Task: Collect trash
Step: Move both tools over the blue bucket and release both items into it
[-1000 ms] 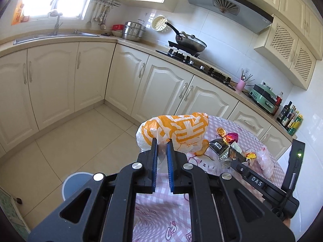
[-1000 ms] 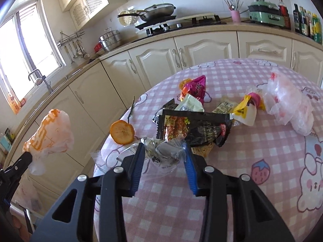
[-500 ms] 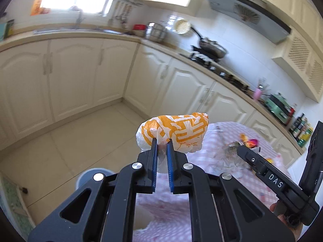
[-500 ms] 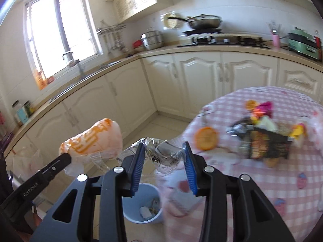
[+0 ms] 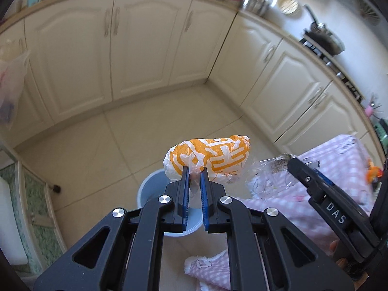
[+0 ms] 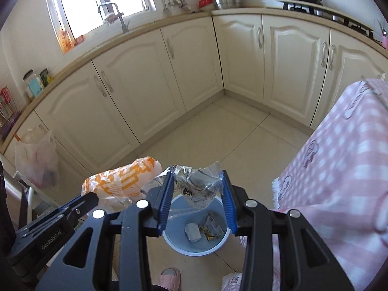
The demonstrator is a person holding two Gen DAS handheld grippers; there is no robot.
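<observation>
Cream panelled kitchen cabinets (image 6: 135, 92) were seen running round a corner above a pale tiled floor (image 5: 116, 143), with a round table draped in a pink-and-white checked cloth (image 6: 344, 160) at the right edge. On the floor beside the table a round pale-blue plastic waste bin (image 6: 194, 247) was visible, and a few crumpled scraps (image 6: 203, 228) were seen lying at its bottom. The left gripper (image 5: 194, 169) was held above the bin, its blue-padded jaws closed nearly together on a pinched fold of a crumpled orange-and-white plastic bag (image 5: 213, 155), which was carried clear of the floor. The right gripper (image 6: 196, 177) was positioned directly over the bin opening, its jaws set partly apart and clamped on either side of a crumpled clear plastic wrapper with dark print (image 6: 196, 184). The two bundles were held just beside each other, the bag to the left of the wrapper in the right wrist view. A translucent white plastic bag (image 6: 36, 160) was seen hanging at the cabinets on the far left, and a pink slipper (image 6: 169, 276) was visible at the bottom edge.
</observation>
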